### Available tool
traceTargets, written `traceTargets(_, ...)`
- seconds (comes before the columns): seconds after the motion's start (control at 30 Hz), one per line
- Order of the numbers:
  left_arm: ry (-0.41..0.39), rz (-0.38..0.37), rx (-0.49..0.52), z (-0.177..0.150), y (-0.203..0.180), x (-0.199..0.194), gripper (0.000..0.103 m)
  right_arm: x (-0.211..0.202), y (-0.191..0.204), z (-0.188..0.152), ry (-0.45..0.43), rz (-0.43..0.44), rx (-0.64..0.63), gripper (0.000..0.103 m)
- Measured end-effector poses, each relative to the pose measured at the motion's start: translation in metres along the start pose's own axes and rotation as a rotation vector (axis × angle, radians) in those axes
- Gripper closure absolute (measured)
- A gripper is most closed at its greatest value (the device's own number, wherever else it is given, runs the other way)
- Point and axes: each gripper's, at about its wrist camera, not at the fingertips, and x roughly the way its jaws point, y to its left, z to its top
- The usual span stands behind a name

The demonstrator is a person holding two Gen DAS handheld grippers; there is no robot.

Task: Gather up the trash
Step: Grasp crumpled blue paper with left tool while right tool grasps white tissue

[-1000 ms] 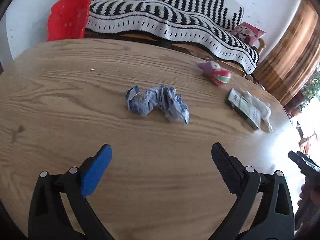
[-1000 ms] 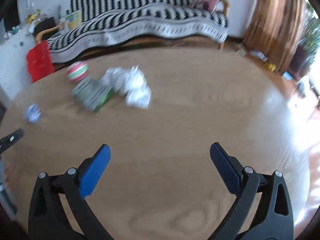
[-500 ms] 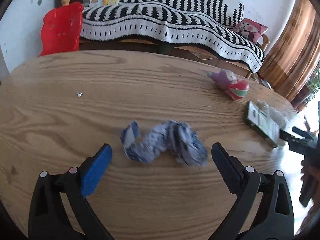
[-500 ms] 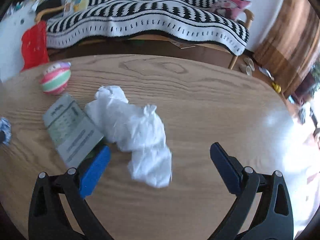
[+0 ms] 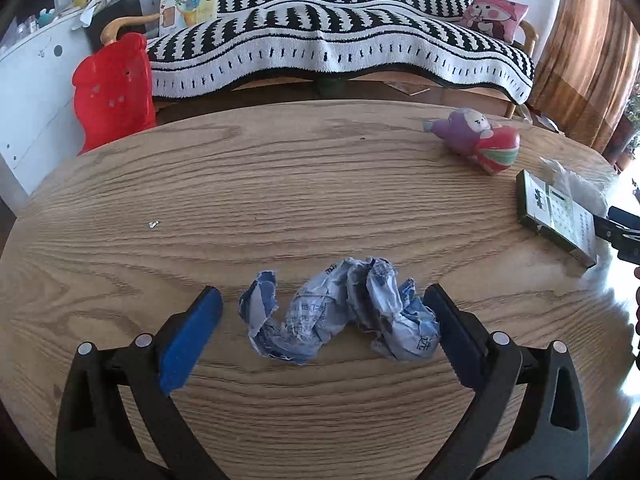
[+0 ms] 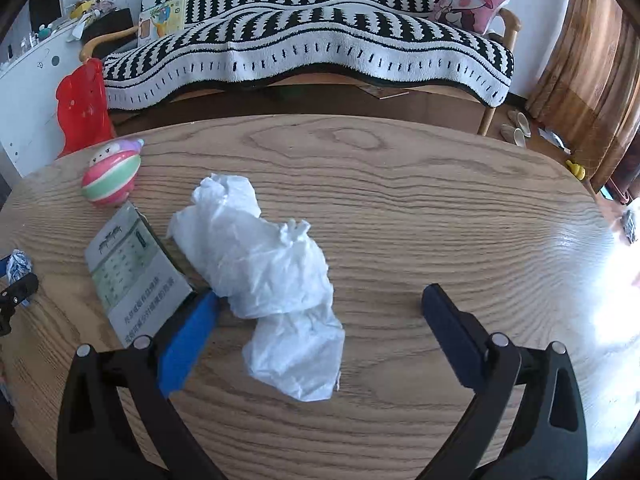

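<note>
A crumpled blue-and-white paper wrapper [image 5: 340, 312] with printed characters lies flat on the wooden table, near the front edge in the left wrist view; it is twisted into a long wad running left to right, its torn left end curling upward. In the right wrist view only a small piece of it [image 6: 18, 264] shows at the far left. A crumpled white plastic bag [image 6: 268, 272] lies on the same table, a loose, wrinkled, elongated heap stretching from far left to near right, its near end flattened; in the left wrist view it [image 5: 580, 184] sits at the far right edge
</note>
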Motion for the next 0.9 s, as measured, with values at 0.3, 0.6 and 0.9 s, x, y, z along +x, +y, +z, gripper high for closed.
traceTargets(0.3,-0.002,-0.012,0.023,0.001,-0.003,-0.001,0.006,-0.002,0.007,-0.001,-0.006,0.017,-0.030,0.008)
traceTargets(0.6,-0.025,-0.073,0.102,0.000,-0.016,-0.014,0.065,-0.021,0.001,-0.008,-0.066,0.108,0.057,0.089)
traceTargets(0.9,-0.065,-0.170,0.045,0.007,-0.023,-0.038,0.066,-0.055,-0.012,-0.007,-0.162,0.125,0.125,0.091)
